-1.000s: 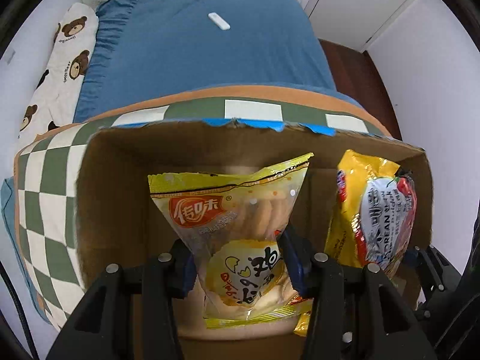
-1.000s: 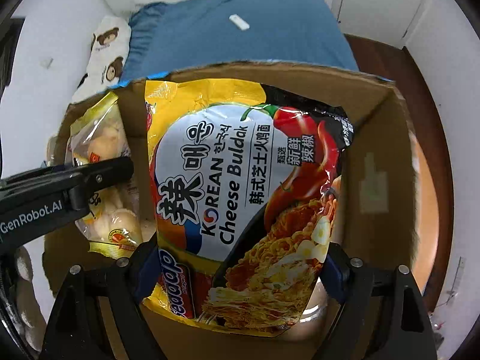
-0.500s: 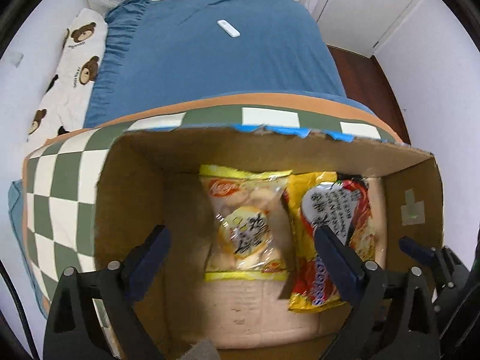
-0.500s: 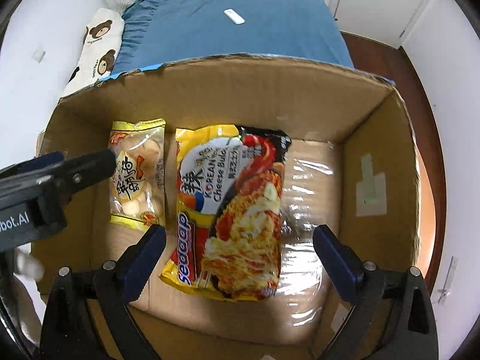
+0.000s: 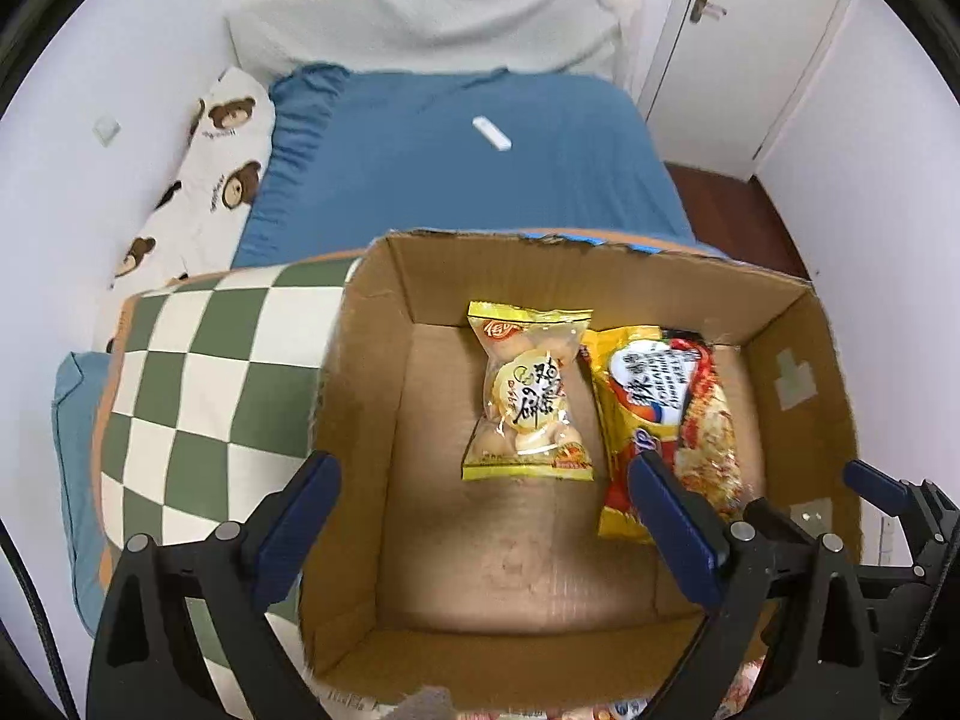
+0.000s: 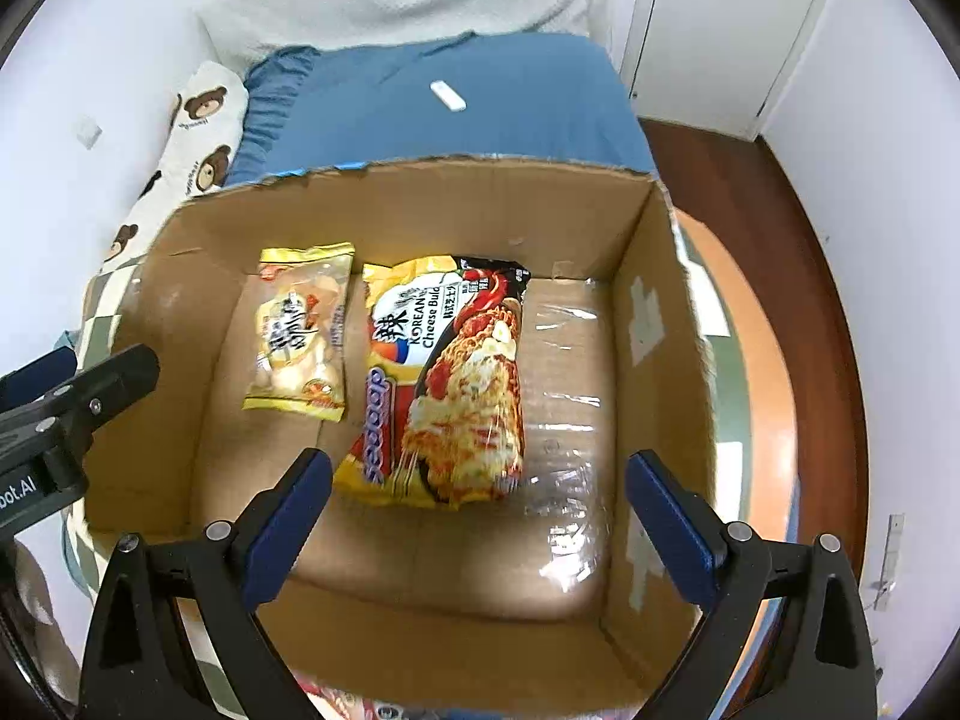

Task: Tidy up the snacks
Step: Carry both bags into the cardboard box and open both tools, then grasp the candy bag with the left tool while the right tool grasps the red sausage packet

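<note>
An open cardboard box (image 5: 372, 360) (image 6: 654, 324) holds two snacks lying flat on its floor. A yellow bag of small round biscuits (image 5: 528, 396) (image 6: 303, 333) lies on the left. A yellow and black Korean cheese noodle pack (image 5: 666, 414) (image 6: 450, 384) lies right beside it. My left gripper (image 5: 483, 516) is open and empty above the box's near left side. My right gripper (image 6: 480, 516) is open and empty above the box's near edge. The left gripper's arm (image 6: 66, 402) shows at the left of the right wrist view.
The box stands on a green and white checked cloth (image 5: 198, 390) over a round orange table (image 6: 774, 408). Behind it is a bed with a blue sheet (image 5: 450, 180), a small white remote (image 5: 492, 133) and a bear-print pillow (image 5: 210, 180). A white door (image 5: 738, 48) is at the back right.
Both grippers opened and let go of their snacks, which now lie on the box floor. Both grippers have since pulled up and back from the box.
</note>
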Demonstrator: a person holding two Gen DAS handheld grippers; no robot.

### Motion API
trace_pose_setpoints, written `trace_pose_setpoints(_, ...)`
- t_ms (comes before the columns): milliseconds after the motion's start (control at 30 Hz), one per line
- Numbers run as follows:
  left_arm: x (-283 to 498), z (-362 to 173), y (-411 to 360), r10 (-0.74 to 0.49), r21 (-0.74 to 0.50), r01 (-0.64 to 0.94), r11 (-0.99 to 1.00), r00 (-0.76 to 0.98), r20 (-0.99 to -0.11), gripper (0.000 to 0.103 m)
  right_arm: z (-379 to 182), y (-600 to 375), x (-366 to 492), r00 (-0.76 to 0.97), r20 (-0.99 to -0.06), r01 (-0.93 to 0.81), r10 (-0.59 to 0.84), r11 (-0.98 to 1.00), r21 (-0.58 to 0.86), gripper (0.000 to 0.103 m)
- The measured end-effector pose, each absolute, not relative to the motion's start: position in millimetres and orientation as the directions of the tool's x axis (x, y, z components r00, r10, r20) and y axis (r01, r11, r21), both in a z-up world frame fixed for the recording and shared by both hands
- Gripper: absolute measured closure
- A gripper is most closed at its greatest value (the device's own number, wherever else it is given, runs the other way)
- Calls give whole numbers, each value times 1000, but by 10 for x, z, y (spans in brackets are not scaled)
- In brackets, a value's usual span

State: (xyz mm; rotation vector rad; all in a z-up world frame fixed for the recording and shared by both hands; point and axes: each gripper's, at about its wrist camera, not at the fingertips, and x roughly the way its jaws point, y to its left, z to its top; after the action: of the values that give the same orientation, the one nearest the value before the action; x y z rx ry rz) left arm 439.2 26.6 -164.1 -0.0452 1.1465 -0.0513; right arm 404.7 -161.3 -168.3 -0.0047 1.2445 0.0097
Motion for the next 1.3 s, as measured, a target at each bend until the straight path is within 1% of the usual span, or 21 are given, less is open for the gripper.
trace_pose_setpoints(400, 3582, -1038, 280, -81, -79, 27, 997, 540, -837, 5, -863, -1559, 3311, 491, -871, -17, -1, 1000, -11, 3)
trace_pose_setpoints(567, 3326, -911, 285, -89, -85, 33, 996, 565, -820, 5, -682, -1546, 3036, 524, -852, -19, 21, 1000, 13, 3)
trace_pose_setpoints(700, 3143, -847, 284, -87, -84, 32, 996, 578, -811, 5, -643, -1565, 2837, 535, -843, -16, 55, 998, 55, 3)
trace_pose_setpoints(833, 3008, -877, 317, -83, -82, 27, 996, 575, -814, 5, -749, -1604, 2719, 519, -849, -8, 97, 994, 109, 3)
trace_pose_setpoints(933, 2910, -1024, 357, -57, -61, 11, 998, 549, -834, 5, -909, -1664, 2618, 486, -864, 15, 127, 988, 153, 3)
trace_pose_setpoints(1033, 2811, -1314, 413, -16, -25, -11, 1000, 500, -866, 5, -1212, -1726, 2501, 430, -889, 54, 160, 978, 203, 3)
trace_pose_setpoints(1133, 2729, -1725, 494, 42, 31, -33, 999, 419, -907, 5, -1633, -1752, 2383, 346, -912, 110, 221, 956, 273, 3)
trace_pose_setpoints(1233, 2686, -2125, 615, 80, 66, -53, 996, 335, -939, 5, -1988, -1699, 2300, 277, -922, 140, 270, 938, 317, 8)
trace_pose_setpoints(1300, 2692, -2359, 679, 103, 91, -55, 994, 282, -954, 5, -2176, -1650, 2275, 241, -927, 153, 287, 932, 328, 16)
